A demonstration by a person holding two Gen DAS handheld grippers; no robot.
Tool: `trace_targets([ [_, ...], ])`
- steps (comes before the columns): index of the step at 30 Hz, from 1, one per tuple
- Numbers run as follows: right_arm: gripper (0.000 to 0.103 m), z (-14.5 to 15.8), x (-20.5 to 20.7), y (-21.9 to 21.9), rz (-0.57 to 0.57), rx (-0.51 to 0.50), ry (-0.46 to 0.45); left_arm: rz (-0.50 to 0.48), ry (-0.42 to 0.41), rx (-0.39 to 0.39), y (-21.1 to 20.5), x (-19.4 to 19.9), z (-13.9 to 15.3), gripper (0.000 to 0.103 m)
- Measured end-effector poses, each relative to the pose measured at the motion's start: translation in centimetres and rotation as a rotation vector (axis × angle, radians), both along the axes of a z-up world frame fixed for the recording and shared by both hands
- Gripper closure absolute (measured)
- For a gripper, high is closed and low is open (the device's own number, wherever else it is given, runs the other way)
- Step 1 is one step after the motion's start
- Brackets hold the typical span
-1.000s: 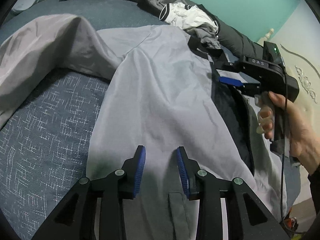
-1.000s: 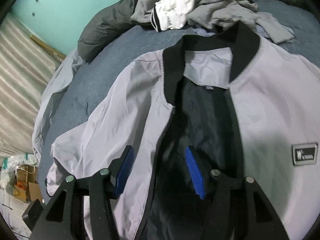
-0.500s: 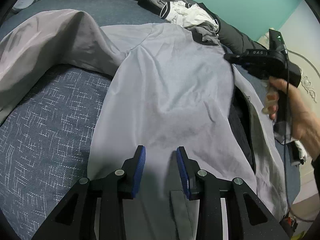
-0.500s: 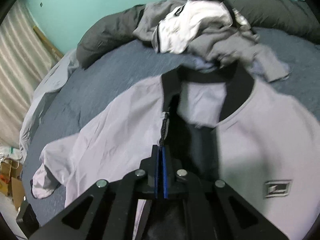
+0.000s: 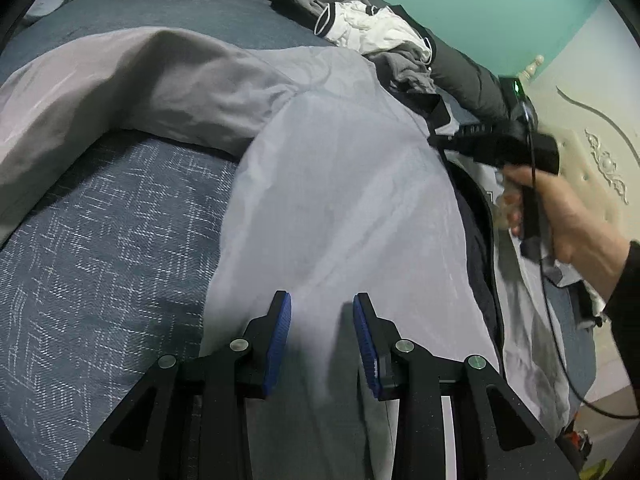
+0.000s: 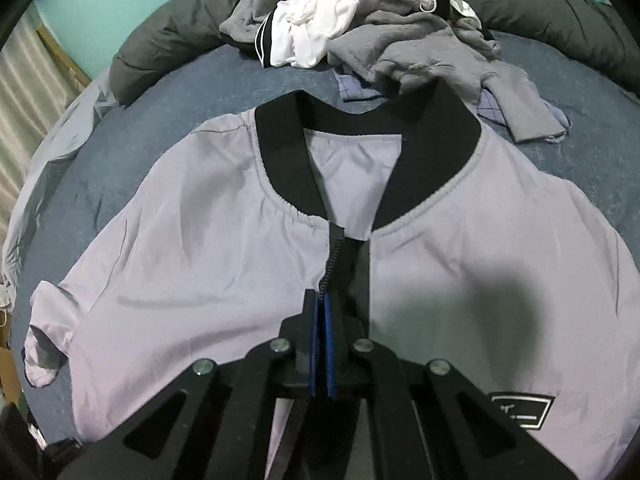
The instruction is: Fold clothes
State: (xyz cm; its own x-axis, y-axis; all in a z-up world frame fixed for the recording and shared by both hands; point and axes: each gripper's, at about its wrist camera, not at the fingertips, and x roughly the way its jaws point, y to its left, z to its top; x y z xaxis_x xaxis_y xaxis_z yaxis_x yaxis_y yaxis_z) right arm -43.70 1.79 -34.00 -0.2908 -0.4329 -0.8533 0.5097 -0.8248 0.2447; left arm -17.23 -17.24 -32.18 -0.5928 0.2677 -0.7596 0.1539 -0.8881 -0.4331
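A pale lilac jacket (image 6: 192, 264) with a black collar (image 6: 352, 120) lies front up on the blue bed (image 5: 100, 220). My right gripper (image 6: 322, 304) is shut on the zipper edge (image 6: 334, 256) of one front panel, held close against the other panel. In the left wrist view that right gripper (image 5: 452, 142) and the hand (image 5: 560, 220) holding it sit at the jacket's (image 5: 340, 184) open front. My left gripper (image 5: 322, 312) hovers over the lower front panel, pads apart with nothing pinched between them. A sleeve (image 5: 140, 92) stretches off to the left.
A heap of grey and white clothes (image 6: 360, 20) lies just beyond the collar, with a dark rolled duvet (image 6: 160, 40) behind it against the teal wall. A logo patch (image 6: 520, 408) marks the jacket's other front panel. A cable (image 5: 556, 320) hangs from the right gripper.
My right gripper closed on the zipper edge and drew that front panel across, covering most of the dark lining. The left gripper has stayed where it was.
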Motion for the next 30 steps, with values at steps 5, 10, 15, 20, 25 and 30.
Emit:
trace_targets([
  [5, 0.092, 2.0, 0.4, 1.8, -0.038, -0.063, 0.037, 0.001, -0.007, 0.002, -0.3, 0.4, -0.2, 0.068],
  [10, 0.063, 2.6, 3.2, 3.5, -0.004, -0.149, -0.031, 0.005, -0.004, -0.006, -0.3, 0.2, 0.0, 0.068],
  [15, 0.057, 0.8, 6.3, 4.3, 0.011, -0.180, -0.109, 0.010, -0.003, -0.006, -0.4, 0.4, 0.0, 0.068],
  [20, 0.061, -0.7, 7.2, 3.9, 0.012, -0.176, -0.142, 0.012, -0.006, -0.002, -0.3, 0.1, -0.1, 0.068],
  [25, 0.097, -0.8, 7.5, 3.6, 0.014, -0.191, -0.122, 0.013, -0.010, 0.007, -0.4, -0.3, -0.3, 0.068],
  [30, 0.100, -0.8, 7.2, 3.7, -0.014, -0.149, -0.072, 0.014, -0.006, 0.010, -0.6, -0.1, -0.2, 0.068],
])
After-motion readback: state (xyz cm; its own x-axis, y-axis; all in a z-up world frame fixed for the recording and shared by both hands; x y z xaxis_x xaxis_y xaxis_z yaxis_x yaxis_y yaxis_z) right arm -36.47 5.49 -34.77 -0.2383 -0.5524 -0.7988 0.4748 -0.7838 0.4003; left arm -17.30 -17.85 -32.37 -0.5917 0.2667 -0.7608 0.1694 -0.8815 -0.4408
